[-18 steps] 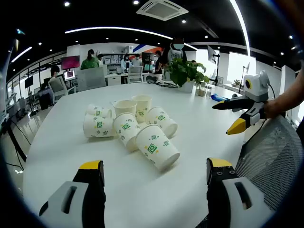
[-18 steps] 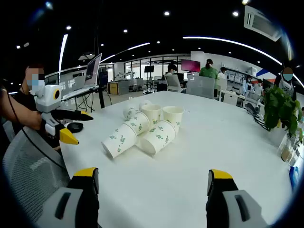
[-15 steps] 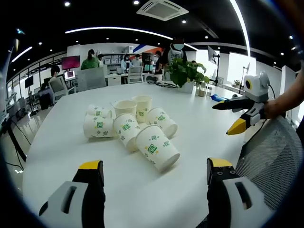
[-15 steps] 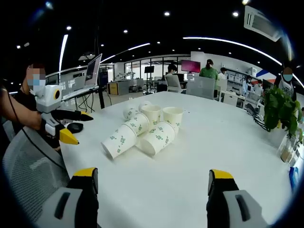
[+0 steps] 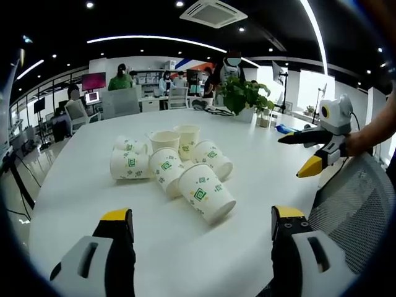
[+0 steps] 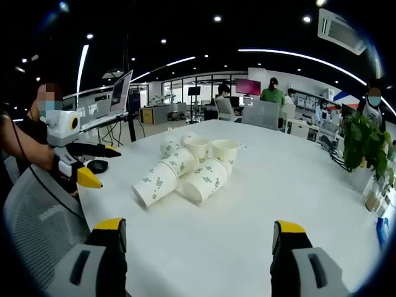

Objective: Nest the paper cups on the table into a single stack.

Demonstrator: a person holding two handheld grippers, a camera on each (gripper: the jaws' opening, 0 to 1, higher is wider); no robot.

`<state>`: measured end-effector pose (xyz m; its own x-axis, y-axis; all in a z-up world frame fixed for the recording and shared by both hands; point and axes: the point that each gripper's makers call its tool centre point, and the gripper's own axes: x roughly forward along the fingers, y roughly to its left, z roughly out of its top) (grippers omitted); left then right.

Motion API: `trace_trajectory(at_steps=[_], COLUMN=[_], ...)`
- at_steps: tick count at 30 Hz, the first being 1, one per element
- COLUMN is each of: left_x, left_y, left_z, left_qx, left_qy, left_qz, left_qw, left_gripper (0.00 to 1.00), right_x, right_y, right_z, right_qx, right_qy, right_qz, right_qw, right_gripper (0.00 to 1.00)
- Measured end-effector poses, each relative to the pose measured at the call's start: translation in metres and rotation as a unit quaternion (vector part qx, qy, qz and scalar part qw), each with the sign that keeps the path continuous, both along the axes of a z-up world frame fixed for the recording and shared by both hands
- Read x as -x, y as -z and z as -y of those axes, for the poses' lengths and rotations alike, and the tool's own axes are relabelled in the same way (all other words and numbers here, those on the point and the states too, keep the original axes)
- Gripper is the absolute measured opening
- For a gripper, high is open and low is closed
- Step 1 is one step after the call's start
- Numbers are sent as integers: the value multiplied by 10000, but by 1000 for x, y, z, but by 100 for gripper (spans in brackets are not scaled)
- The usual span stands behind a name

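Open-plan office, white counter (image 5: 74, 204), paper cups (image 5: 176, 167) clustered mid-counter, none nested yet.
Both my hand-held grippers, left (image 5: 201, 223) and right (image 6: 197, 234), hover released, near the counter edge. I'd take the nearest fallen cup (image 5: 206, 193) by its rim first, gently, to avoid crushing it. How many cups lie behind the upright ones I cannot tell.

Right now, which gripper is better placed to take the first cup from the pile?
Probably the left gripper. Its jaws stand open, and the nearest lying cup rests just beyond them with its mouth towards it. For the right gripper the pile sits farther off. The difference is small.
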<state>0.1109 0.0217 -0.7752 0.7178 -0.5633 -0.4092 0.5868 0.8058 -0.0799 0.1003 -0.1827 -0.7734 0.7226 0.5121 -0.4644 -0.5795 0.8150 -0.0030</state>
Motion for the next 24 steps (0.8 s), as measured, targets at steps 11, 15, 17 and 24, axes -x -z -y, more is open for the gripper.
trace_trajectory(at_steps=[11,15,17,24], left_x=[2,1,1,1], left_y=[1,2,2,7], left_z=[2,1,1,0], left_qx=[-35,-27,-25,-39], left_qy=[34,28,23,57], left_qz=[-32,-33,-36,-77], left_qw=[10000,10000,10000,9999], left_gripper=[92,92,92,92], right_x=[2,1,0,0], right_y=[-1,1,1,1], right_z=[-2,0,1,2], right_qx=[-14,-10,-19,-29], right_qy=[0,4,25,45], right_qz=[-45,-50,-48,-58], right_qw=[10000,10000,10000,10000], right_gripper=[99,99,99,99])
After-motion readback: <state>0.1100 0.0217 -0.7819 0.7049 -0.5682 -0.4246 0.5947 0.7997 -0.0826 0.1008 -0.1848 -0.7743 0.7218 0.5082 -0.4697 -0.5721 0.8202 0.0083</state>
